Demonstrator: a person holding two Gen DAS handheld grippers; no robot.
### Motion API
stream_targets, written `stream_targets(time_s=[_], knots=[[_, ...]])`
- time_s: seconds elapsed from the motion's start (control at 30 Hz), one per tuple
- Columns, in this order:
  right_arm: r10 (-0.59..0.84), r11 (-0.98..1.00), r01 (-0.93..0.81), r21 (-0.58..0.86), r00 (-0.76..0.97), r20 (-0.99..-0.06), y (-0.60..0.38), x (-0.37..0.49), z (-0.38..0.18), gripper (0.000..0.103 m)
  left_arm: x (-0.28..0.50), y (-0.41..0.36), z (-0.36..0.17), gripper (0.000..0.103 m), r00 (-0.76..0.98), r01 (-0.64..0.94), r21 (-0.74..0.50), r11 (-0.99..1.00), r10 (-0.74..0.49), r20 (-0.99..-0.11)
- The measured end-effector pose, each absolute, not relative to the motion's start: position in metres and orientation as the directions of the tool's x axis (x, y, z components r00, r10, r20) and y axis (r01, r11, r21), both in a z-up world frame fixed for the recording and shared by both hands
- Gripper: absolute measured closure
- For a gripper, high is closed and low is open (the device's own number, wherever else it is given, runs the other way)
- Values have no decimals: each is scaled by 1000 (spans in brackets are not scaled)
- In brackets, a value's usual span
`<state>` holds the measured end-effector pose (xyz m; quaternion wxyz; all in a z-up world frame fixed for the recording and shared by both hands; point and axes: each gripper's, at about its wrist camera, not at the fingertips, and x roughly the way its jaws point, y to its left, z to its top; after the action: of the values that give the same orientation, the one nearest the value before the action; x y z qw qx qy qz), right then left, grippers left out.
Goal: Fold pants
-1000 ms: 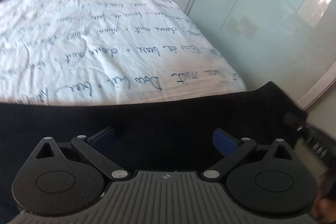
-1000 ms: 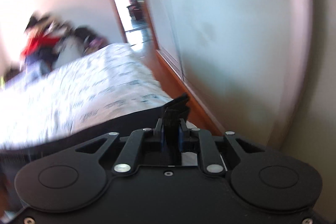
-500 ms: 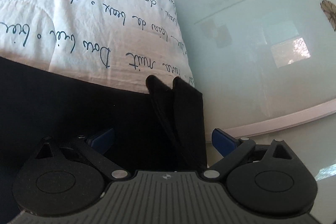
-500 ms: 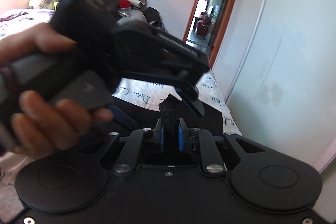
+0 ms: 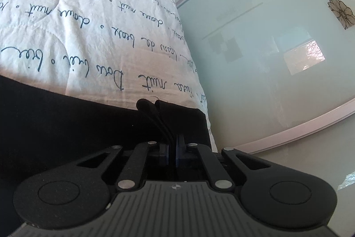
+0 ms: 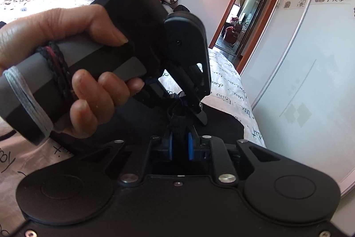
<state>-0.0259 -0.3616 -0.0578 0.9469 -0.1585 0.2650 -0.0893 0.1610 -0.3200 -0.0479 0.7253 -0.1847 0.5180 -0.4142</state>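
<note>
Left wrist cam: our left gripper (image 5: 172, 151) is pinched tight on a bunched fold of the black pants (image 5: 66, 126), which lie across the near end of the white bedspread (image 5: 88, 26) w/ script writing, right by the glass wardrobe door (image 5: 266, 48).

Right wrist cam: our right gripper (image 6: 179, 146) is clamped on the same fabric edge (image 6: 177, 123), blue pads either side. Left hand (image 6: 66, 54) w/ its gripper sits just above, pinching the same bunch.
</note>
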Motion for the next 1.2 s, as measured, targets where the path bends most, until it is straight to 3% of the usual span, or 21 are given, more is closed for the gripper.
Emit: stream_targets(time_s=[0.23, 0.47, 0.73, 1.07, 1.13, 1.2], knots=[[-247, 936, 92, -338, 857, -451, -357, -26, -51, 89, 146, -313, -26, 101, 213, 491, -651, 579, -804, -555], [-138, 961, 16, -276, 892, -430, -338, -17, -42, 89, 146, -265, -2, 100, 344, 536, -516, 668, -731, -589], [39, 975, -138, -177, 883, -468, -305, 5, -51, 89, 154, -198, -8, 100, 475, 471, -380, 796, -592, -652], [186, 949, -293, -121, 824, -535, -261, 29, -68, 89, 167, -143, -39, 99, 494, 370, -340, 865, -493, -716], [187, 943, -304, -132, 816, -547, -259, 37, -67, 89, 168, -141, -44, 92, 490, 382, -322, 866, -486, -723], [173, 939, -311, -145, 795, -581, -256, 45, -71, 85, 170, -138, -46, 73, 501, 370, -299, 880, -460, -733]])
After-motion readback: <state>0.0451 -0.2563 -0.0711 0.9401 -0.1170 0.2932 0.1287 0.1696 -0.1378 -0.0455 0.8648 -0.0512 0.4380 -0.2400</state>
